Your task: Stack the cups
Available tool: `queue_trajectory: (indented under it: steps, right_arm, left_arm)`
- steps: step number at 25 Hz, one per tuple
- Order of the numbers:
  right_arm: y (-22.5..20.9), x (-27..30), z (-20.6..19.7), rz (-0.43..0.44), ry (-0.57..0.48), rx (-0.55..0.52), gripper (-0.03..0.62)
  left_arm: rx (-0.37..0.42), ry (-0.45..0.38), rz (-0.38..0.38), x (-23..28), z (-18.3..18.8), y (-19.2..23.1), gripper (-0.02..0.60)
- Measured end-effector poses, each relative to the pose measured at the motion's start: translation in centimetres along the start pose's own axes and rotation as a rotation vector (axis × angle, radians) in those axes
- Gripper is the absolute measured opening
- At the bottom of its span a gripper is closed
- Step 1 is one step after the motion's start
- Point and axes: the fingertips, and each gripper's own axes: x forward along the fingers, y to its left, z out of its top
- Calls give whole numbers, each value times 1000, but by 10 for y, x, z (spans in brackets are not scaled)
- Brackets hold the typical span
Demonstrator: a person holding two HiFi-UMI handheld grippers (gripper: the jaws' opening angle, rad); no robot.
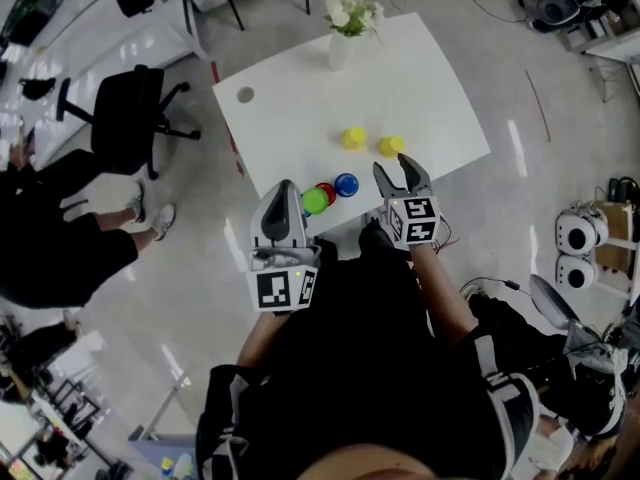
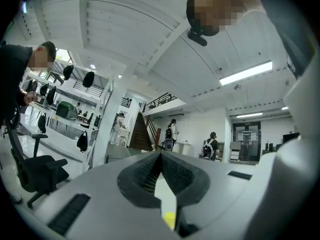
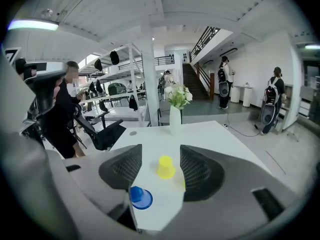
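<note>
A big white table (image 1: 440,88) has five little plastic cups on it. One yellow plastic cup (image 1: 354,138) sits upside down near the middle of the table. A second yellow plastic cup (image 1: 391,146) is just beside it. A blue plastic cup (image 1: 346,184) sits closer to the near edge, and it is upside down too. A red plastic cup (image 1: 328,190) is right next to the blue one. A green plastic cup (image 1: 315,201) is right against the red one, and it is hard to tell if those two touch. The left gripper (image 1: 284,190) is at the near edge of the table, just beside the green cup. In the left gripper view, the left gripper (image 2: 161,156) has its two finger tips pressed together with nothing pinched between them. The right gripper (image 1: 398,173) is near the second yellow cup. In the right gripper view, the right gripper (image 3: 161,149) has its fingers spread wide and holds nothing. The first yellow cup (image 3: 166,167) shows between those fingers, but it stands on the table farther away and they do not touch it. The blue cup (image 3: 140,198) shows low on the left there. A white vase (image 1: 340,50) with white flowers stands at the far edge. A black office chair (image 1: 128,118) stands on the floor beside the table.
</note>
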Motion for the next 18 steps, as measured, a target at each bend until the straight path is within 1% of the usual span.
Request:
queue_trajectory:
  steps: [4,11,14,18]
  right_arm:
    - [-36,8,-13,-10,40,11,255]
    - [-81,37,-48,10,142,21,253]
    - [-97,51,-61,26,182,18,253]
    - [-106,67,-79,54,241,19,253]
  left_arm:
    - [6,15,-4,20,-6,-28,20]
    - [3,47,19,49,-20,-62,20]
    - [5,56,30,60,-25,-73,20]
    - [11,68,57,67,-30,-80,20]
